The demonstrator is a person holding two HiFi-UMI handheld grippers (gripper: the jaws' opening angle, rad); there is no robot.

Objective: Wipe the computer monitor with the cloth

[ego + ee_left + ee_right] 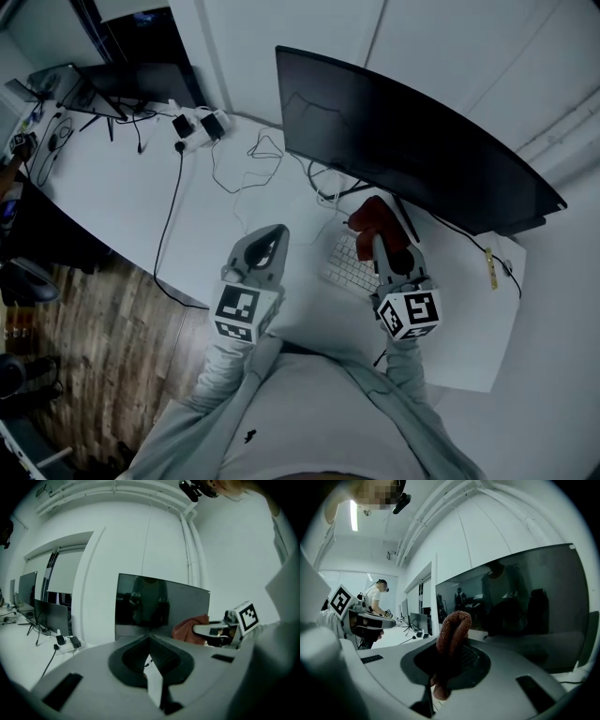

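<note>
your right tongs point(449, 665) are clamped on the red cloth point(452, 630), which stands up folded between them; from the head view, the cloth sits just in front of the lower edge of the dark monitor point(412, 150), above the white keyboard point(349, 267); you cannot tell whether it touches the screen; your left tongs point(150, 656) are closed on nothing, held over the white surface point(122, 187) left of the keyboard, apart from the monitor
</note>
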